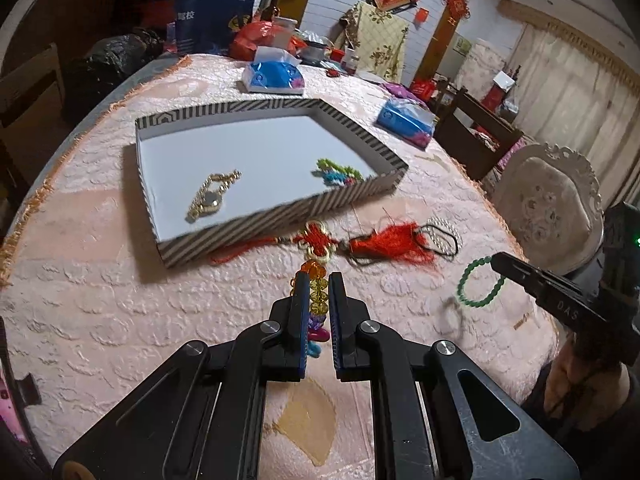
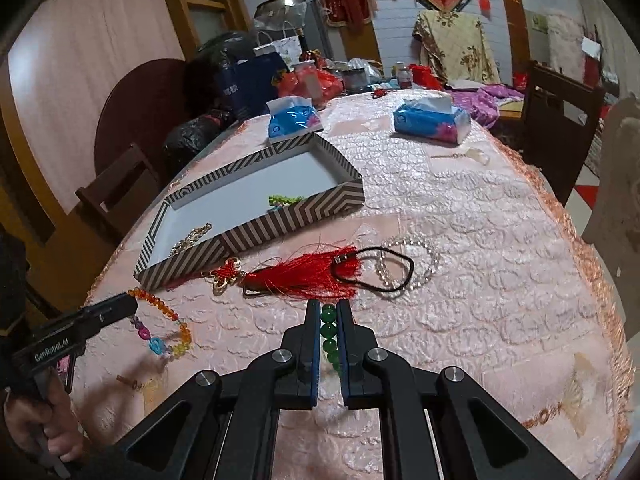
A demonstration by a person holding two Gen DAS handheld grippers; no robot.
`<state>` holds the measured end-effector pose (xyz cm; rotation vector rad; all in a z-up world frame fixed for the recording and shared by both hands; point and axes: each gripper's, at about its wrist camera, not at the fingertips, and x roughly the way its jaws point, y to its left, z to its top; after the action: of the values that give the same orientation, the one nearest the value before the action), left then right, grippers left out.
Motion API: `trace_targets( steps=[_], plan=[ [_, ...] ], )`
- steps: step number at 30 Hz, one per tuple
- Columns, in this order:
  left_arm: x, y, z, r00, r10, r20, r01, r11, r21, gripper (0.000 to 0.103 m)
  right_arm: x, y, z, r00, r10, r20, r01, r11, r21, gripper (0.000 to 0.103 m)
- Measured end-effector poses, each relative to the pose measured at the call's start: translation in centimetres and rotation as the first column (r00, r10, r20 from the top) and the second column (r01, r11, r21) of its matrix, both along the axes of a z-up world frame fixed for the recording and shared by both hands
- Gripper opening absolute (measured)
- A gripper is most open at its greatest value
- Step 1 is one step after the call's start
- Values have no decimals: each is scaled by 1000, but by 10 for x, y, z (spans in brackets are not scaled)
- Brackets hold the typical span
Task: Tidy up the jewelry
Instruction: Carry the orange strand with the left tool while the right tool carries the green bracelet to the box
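Tools clamp beads: left tool (image 1: pixel 316 280) grips a multicoloured bracelet (image 2: pixel 162 334), right tool (image 2: pixel 329 308) a green bracelet (image 1: pixel 482 284); dangling loops risk snagging the striped box (image 1: pixel 280 216) rim.

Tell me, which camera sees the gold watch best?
The left wrist view: the gold watch lies whole on the tray floor. In the right wrist view the tray wall hides most of it; only a bit of chain shows.

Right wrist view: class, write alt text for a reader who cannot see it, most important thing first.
The right gripper is shut on a green bead bracelet above a pink tablecloth. Ahead lie a red tassel knot, a black hair tie, a clear bead bracelet and a striped tray. At left, the left gripper holds a multicoloured bead string.
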<state>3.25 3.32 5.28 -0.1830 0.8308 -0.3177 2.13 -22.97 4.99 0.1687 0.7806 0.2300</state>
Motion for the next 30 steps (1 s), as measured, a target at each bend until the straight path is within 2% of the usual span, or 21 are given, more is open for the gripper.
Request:
trace_targets(
  steps=[4,7,10,19,30],
  plan=[
    [8,-2,12,1000,-5,27,5,1000,-7,8,8,6,8,1000,17,1,-17,1000,-15,7],
    [13,-4,22,999,-12,49,12,1000,-15,8,15,16,13,999,32,8,-31,996,-81,7],
    [21,-4,33,997,-10,71,12,1000,-28,8,23,21,16,999,41,6,-41,995,-96,7],
    [58,6,56,993,20,114,-16,999,-40,8,49,24,25,999,47,8,-46,995,-91,7],
    [100,12,80,987,58,149,-47,996,-78,8,69,34,31,997,77,10,-74,987,-141,7]
  ],
)
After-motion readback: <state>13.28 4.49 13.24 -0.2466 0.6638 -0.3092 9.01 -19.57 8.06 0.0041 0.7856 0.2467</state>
